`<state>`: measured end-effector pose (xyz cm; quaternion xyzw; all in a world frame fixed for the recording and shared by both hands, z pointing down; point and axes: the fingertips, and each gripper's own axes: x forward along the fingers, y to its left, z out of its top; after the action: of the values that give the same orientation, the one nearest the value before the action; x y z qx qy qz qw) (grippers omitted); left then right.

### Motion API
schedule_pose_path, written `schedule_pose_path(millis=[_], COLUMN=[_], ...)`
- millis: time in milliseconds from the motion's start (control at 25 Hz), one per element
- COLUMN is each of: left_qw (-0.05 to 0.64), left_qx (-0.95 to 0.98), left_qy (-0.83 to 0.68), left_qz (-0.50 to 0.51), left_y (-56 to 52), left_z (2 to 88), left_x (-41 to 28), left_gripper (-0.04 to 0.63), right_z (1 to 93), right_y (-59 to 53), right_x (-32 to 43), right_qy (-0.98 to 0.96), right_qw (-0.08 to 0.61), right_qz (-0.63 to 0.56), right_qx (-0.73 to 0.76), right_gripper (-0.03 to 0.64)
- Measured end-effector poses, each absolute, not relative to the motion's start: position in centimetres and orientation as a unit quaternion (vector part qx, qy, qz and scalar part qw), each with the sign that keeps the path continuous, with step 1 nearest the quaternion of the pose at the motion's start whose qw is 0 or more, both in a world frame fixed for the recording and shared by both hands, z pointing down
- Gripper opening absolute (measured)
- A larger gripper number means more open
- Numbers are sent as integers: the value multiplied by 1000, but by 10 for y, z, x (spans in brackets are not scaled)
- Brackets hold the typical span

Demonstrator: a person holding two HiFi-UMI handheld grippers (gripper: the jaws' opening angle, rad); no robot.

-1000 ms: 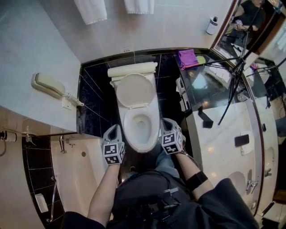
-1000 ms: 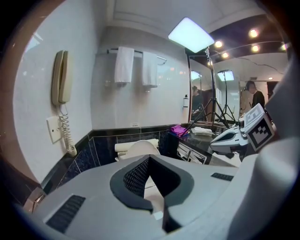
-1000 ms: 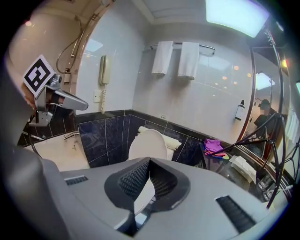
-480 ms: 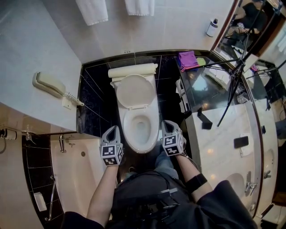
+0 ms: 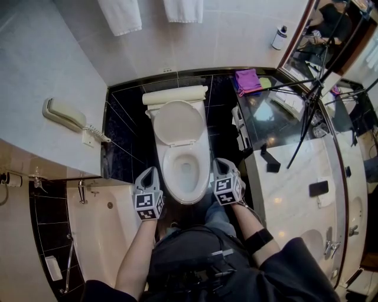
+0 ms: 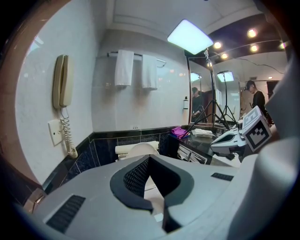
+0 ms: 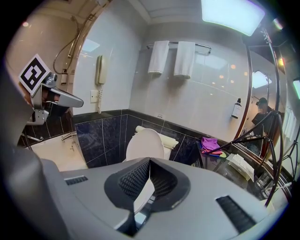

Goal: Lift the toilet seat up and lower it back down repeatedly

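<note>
- Pale wall tiles meet black floor and skirting tiles around you.
- Your white ceramic toilet (image 5: 186, 187) stands on the black tiles between your 2 grippers. Its white oval seat lid (image 5: 177, 121) is raised against the cistern and the bowl lies open below it.
- Your left gripper (image 5: 149, 172) hangs just beside the bowl's left rim, jaws together with nothing in them.
- Your right gripper (image 5: 219, 162) sits just beside the right rim, jaws likewise together and empty.
- A cream wall telephone (image 5: 64, 112) hangs at left, and 2 white towels (image 5: 121, 15) hang above the cistern.
- A dark glass vanity counter (image 5: 277, 118) crowds your right gripper and carries a purple cloth (image 5: 248, 78).
- A white bathtub (image 5: 106, 230) flanks your left gripper.
</note>
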<state>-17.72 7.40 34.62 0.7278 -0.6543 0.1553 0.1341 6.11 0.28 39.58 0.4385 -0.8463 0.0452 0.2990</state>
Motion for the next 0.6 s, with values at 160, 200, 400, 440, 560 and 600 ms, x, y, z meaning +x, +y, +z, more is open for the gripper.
schedule_pose_path(millis=[160, 200, 400, 440, 560, 600], left_qw=[128, 126, 115, 114, 112, 113], left_qx=[732, 734, 749, 751, 754, 754], left_qy=[-651, -649, -632, -628, -622, -621], left_qz=[155, 155, 165, 169, 179, 182], left_y=[68, 67, 60, 58, 54, 51], left_z=[348, 349, 361, 365, 380, 386], left_x=[-178, -177, -167, -166, -163, -163], left_gripper=[0, 0, 0, 0, 0, 0], right_z=[397, 400, 424, 429, 452, 461], right_y=[-5, -6, -10, -11, -14, -15], right_x=[60, 60, 62, 63, 65, 66], right_qy=[-844, -844, -839, -838, -834, -832], right_qw=[300, 301, 315, 316, 316, 318], right_qz=[49, 52, 84, 90, 113, 124], right_qx=[442, 442, 436, 436, 437, 438], right_gripper=[50, 66, 174, 186, 205, 212])
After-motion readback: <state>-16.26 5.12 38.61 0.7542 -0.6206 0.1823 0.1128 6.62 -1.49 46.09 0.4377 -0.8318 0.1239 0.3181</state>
